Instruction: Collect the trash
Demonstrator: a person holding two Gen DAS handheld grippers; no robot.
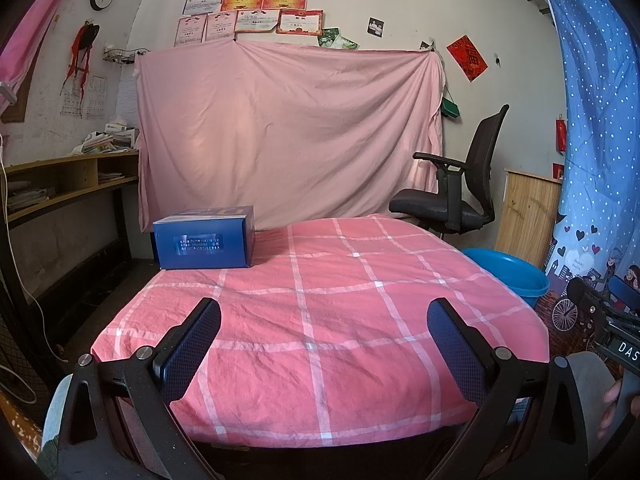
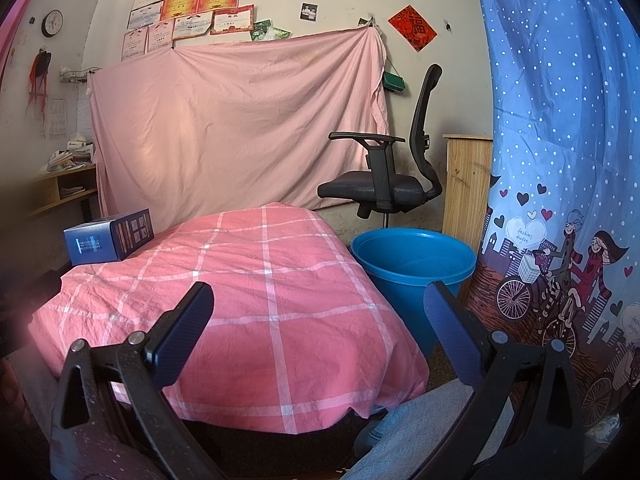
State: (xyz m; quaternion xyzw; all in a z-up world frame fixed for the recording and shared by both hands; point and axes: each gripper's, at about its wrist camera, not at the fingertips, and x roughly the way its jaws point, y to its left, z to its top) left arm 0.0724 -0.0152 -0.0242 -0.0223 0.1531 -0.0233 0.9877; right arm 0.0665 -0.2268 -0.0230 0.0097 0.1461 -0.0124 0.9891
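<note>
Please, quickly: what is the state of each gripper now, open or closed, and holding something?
Left gripper: open, holding nothing, above the pink checked cloth.
Right gripper: open, holding nothing.

The left gripper (image 1: pixel 324 320) is showing two flat fingers (image 1: pixel 192 350) faced with dark blue dimpled pads, each riding on black angular link arms pinned with round silver screws (image 1: pixel 144 353). The right gripper (image 2: pixel 318 306) is showing the same build, with blue textured fingers (image 2: pixel 182 334), black links carrying a speckling of dust, and silver screws (image 2: pixel 499 336) at the joints. White lettering reading "DAS" is appearing on the black body (image 1: pixel 624 346) at the edge of the left view, and the person is wearing light blue jeans (image 2: pixel 420 424).
</note>
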